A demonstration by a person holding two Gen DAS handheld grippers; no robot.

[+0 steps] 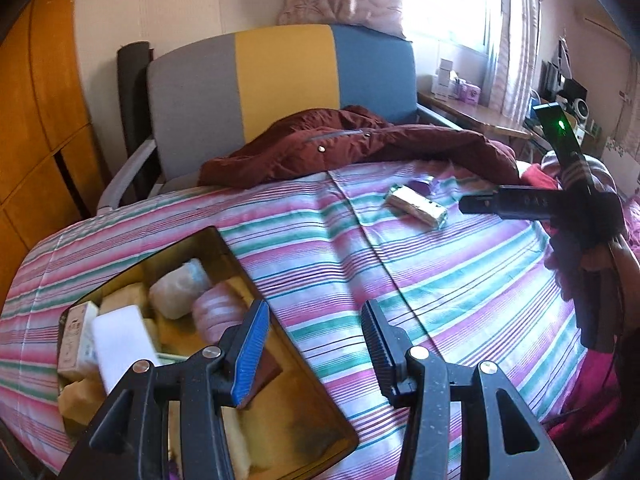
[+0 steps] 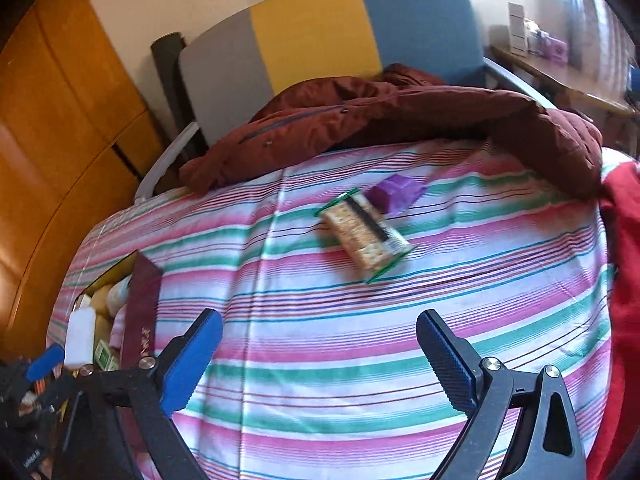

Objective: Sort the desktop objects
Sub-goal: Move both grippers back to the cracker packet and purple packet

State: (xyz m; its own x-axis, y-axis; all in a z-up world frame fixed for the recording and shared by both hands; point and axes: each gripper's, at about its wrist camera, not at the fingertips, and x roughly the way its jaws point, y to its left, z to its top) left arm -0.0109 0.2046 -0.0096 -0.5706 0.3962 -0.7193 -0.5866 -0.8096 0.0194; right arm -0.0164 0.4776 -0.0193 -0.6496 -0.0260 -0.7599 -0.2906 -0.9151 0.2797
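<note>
2 grippers, left gripper (image 1: 316, 344) and right gripper (image 2: 320, 364), hover spread and empty; cracker packet (image 2: 366, 236) lies beside purple box (image 2: 394, 194).

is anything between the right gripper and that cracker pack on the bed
Nothing visible blocks it. The right gripper is open and empty, and only bare striped bedspread lies between it and the cracker pack. A purple box sits just beyond the pack, on its far side, not in the path.

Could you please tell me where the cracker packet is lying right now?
In the right wrist view the cracker packet lies on the striped bedspread, upper centre, beside the purple box and below the maroon jacket.
</note>
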